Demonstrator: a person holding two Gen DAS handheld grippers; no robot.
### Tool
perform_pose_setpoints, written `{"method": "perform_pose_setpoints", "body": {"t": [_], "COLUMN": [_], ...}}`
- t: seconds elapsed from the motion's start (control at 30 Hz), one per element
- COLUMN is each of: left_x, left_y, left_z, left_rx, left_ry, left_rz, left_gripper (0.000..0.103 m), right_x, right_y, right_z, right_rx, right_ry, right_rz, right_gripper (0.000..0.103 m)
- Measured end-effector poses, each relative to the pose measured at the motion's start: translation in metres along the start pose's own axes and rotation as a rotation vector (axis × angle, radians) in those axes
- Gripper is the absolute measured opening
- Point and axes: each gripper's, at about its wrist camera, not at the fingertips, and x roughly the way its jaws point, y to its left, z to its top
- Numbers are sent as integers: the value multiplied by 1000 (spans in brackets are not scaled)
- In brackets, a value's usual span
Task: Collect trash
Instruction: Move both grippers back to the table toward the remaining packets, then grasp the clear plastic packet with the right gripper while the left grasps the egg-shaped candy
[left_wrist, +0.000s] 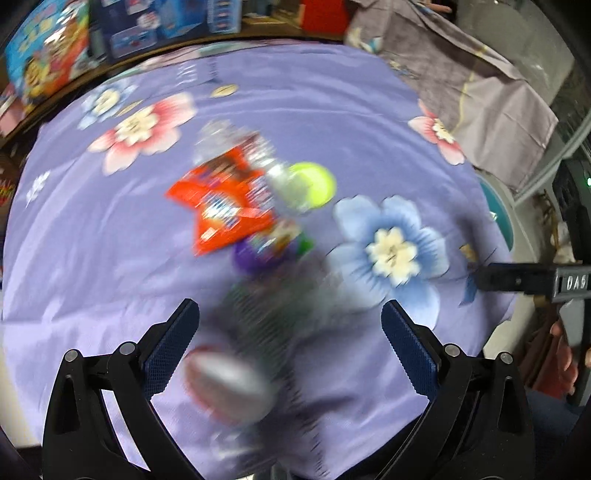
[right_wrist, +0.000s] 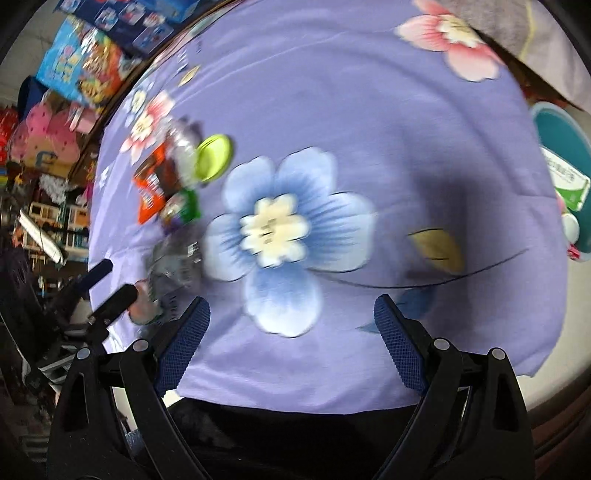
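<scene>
Above blurred trash (left_wrist: 236, 206), left gripper (left_wrist: 290, 325) agape

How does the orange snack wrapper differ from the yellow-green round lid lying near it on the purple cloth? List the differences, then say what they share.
1. Colour: the orange snack wrapper is orange with printed graphics; the yellow-green round lid is plain.
2. Shape: the wrapper is flat, crumpled and angular; the lid is a smooth disc.
3. Size: the wrapper looks larger than the lid.

Shared: both lie in one litter cluster on the purple cloth, held by neither gripper.
</scene>
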Motion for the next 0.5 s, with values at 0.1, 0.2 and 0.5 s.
{"method": "perform_pose_setpoints", "body": {"t": [0.1,0.2,0.5], "left_x": [-4,-4,2], "left_y": [22,40,80], "left_z": [-24,-44,-76], "left_rx": [-33,-61,-151], "left_ry": [10,24,24], "left_rz": [4,-11,-68], "left_gripper": [99,99,99], "right_x": [12,29,83], "right_y": [27,55,121], "right_z": [1,2,10], "right_rx": [-42,-82,-168], "right_ry": [29,69,146], "right_rz": [9,22,14], "right_gripper": [87,87,87]}}
